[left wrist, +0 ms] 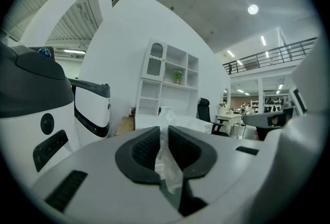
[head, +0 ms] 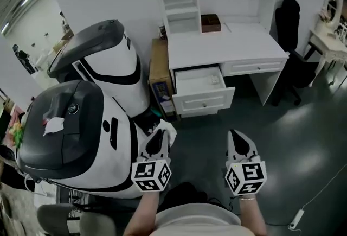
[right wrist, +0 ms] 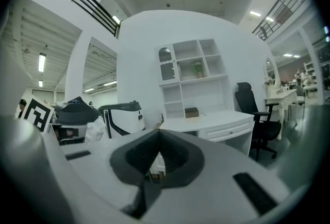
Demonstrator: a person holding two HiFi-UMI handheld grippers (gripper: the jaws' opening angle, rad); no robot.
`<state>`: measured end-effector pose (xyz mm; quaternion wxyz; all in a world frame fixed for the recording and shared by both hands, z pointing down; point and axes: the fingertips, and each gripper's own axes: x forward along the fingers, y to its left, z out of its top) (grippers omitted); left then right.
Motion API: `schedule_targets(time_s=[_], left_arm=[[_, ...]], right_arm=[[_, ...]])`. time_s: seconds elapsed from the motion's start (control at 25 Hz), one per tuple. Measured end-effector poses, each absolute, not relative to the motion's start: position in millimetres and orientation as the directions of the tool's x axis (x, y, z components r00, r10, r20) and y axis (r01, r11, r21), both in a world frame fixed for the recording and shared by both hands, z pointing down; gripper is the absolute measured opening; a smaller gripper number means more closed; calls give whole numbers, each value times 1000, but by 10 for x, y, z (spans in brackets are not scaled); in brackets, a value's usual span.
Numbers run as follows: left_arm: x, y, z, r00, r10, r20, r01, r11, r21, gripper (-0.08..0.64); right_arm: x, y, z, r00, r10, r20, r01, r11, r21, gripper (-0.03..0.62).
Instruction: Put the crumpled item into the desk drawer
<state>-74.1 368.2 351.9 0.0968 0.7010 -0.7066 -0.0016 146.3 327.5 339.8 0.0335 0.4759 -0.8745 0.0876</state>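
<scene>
Crumpled item (left wrist: 166,158): thin, whitish, half-translucent, heavily creased. It is pinched in the clamped jaws of the left hand-held gripper (left wrist: 164,140) and bunches out past the tips. Right hand-held gripper (right wrist: 157,138) sits at its 3 o'clock, jaws together, empty. Open drawer (head: 201,100) lies at 1 o'clock, under the white tabletop (head: 217,45).

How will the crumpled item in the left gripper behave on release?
Probably floppy: the crumpled item bunches in thin, translucent folds in the shut left gripper. Likely very light, so it may cling or drift instead of dropping cleanly into the open drawer.
</scene>
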Motion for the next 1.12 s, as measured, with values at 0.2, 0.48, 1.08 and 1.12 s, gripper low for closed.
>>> schedule_targets(time_s=[0.2, 0.48, 1.08, 1.12], left_arm=[[-827, 3577, 3523, -18, -991, 136, -991, 36, 131, 40], [-930, 3086, 3589, -5, -991, 131, -986, 26, 162, 40], [-1577, 1507, 3676, 15, -990, 139, -981, 12, 194, 40], [-1621, 1418, 3681, 21, -990, 140, -980, 7, 199, 40]], right_arm=[[1427, 3171, 3431, -556, -819, 145, -831, 539, -139, 2], [1396, 2748, 3489, -537, -828, 160, -842, 515, -160, 3], [894, 1195, 3421, -485, -859, 165, -873, 467, -139, 2], [852, 1110, 3412, -482, -860, 167, -875, 464, -137, 2]])
